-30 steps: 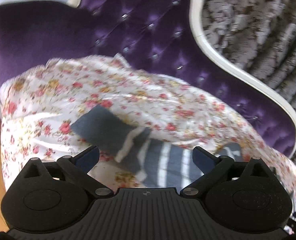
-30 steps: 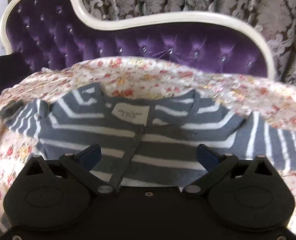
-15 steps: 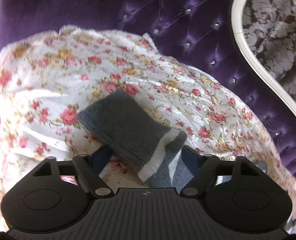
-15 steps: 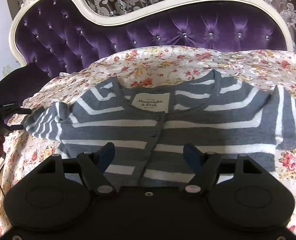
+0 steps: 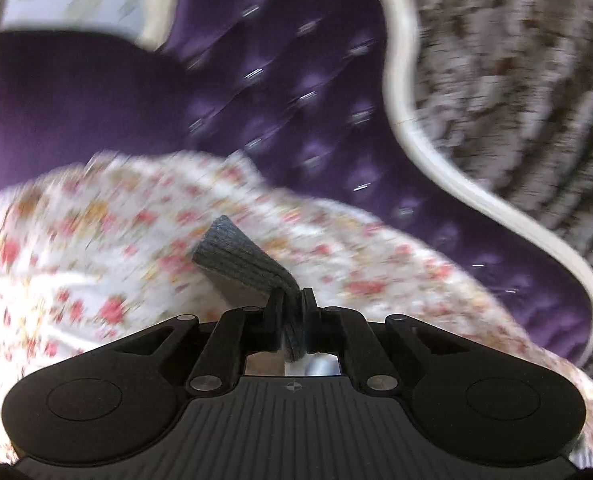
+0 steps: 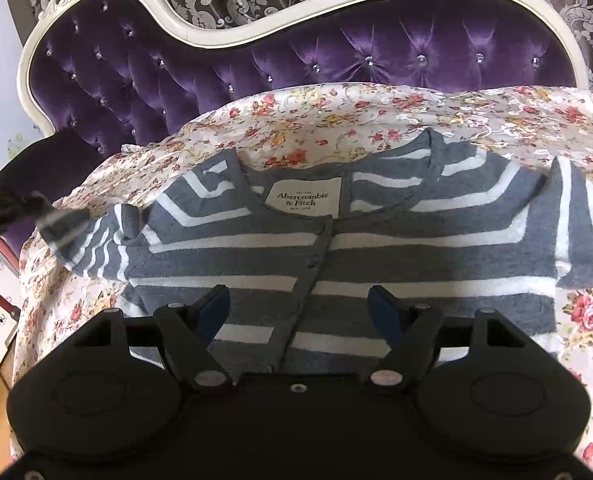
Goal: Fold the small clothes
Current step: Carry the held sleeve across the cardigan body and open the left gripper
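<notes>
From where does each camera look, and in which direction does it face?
Left wrist: sits on the left gripper, faces the purple sofa; its own fingers pinch the sleeve cuff.
Right wrist: sits on the right gripper, looks down at the striped cardigan; open fingers show.
Shared: sofa, floral sheet, the cardigan's sleeve.

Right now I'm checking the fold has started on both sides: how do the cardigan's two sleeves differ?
The grey-and-white striped knit cardigan's sleeve on the picture's left is lifted, its plain grey cuff pinched in the shut left gripper; the sleeve on the right lies flat and free on the floral sheet. The left one is bunched, the right one smooth. Both share the same stripes. The right gripper hovers open.
</notes>
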Tool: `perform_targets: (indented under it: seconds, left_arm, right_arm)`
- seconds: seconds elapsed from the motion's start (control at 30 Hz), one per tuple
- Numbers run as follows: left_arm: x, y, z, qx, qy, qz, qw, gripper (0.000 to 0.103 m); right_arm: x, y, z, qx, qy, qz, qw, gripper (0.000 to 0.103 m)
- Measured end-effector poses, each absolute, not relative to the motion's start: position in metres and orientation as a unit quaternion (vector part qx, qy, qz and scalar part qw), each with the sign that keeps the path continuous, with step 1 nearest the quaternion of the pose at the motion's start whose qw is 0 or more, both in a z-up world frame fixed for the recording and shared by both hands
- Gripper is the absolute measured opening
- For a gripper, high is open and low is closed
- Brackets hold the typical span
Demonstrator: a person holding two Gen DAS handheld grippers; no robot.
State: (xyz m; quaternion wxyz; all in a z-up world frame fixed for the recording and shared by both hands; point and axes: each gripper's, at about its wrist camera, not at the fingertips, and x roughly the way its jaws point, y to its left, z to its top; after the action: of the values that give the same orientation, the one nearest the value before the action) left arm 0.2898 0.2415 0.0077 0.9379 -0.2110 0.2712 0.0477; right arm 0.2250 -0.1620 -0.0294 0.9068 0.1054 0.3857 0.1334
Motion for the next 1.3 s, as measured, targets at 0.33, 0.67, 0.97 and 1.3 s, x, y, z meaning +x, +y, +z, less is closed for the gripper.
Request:
perform_targets:
  seconds: [0.33,0.67,0.97,1.3]
  left_arm:
    - [0.26,0.116,0.108,-0.119,0.21,-0.092,0.966,0.008]
    - [0.282,-0.011,0.064,-0.087,0.253,-0.198,0.943,0.008]
    - [0.281,-0.059,0.01,-0.041,0.32,-0.238,0.916,0.026]
    - [0.261,0.003,-0.005,0.012,0.31,-0.112,0.944,0.035]
  right_arm:
    - [0.224,-0.185,-0.015,0.127,0.378,0.107,0.911,0.078]
    - [0.223,-0.239,0.003,0.188,0.351,0.053,0.916,0.078]
    - [0.225,-0.273,0.009,0.226,0.335,0.022,0.915,0.079]
    - [0.227,-0.264,0.005,0.215,0.339,0.034,0.915,0.079]
